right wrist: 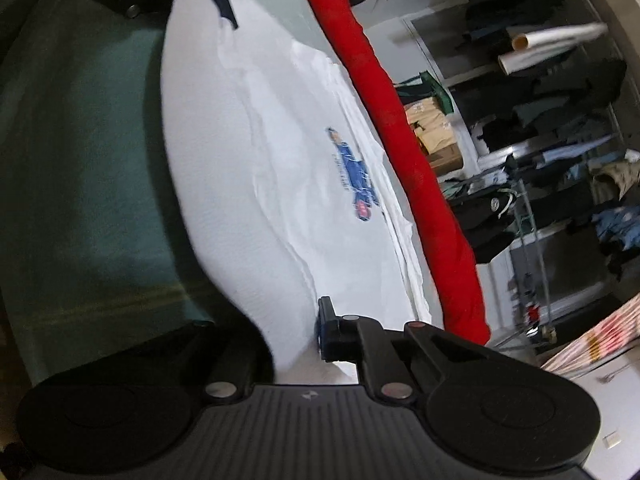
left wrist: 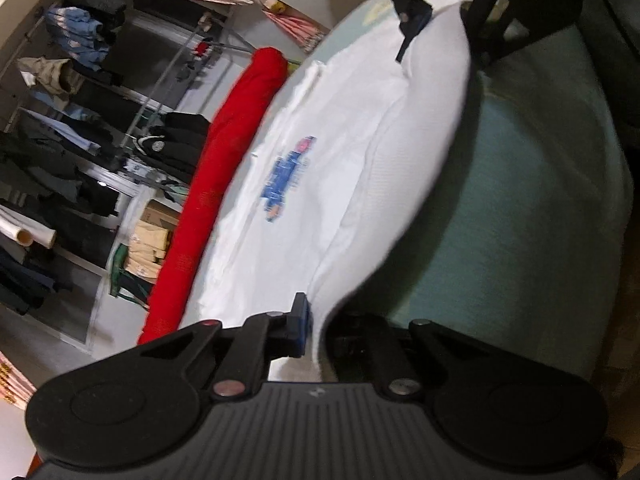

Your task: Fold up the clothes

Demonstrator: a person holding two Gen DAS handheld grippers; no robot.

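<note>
The white T-shirt [left wrist: 352, 152] lies spread on the teal bed cover [left wrist: 532, 184] just ahead of our left gripper [left wrist: 316, 328] and right gripper [right wrist: 308, 332], each clamped nearly closed on a raised edge at opposite ends of one side, a long red roll [left wrist: 224, 168] lying beyond the far edge. We judge the cloth light, soft and limp, apt to sag between holds, so corners and hems are best gripped. No container holds any of it.

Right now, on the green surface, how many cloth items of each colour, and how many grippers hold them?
White garment: 1
Red rolled cloth: 1
Grippers shut on the white garment: 2, left gripper and right gripper
Total: 4
</note>
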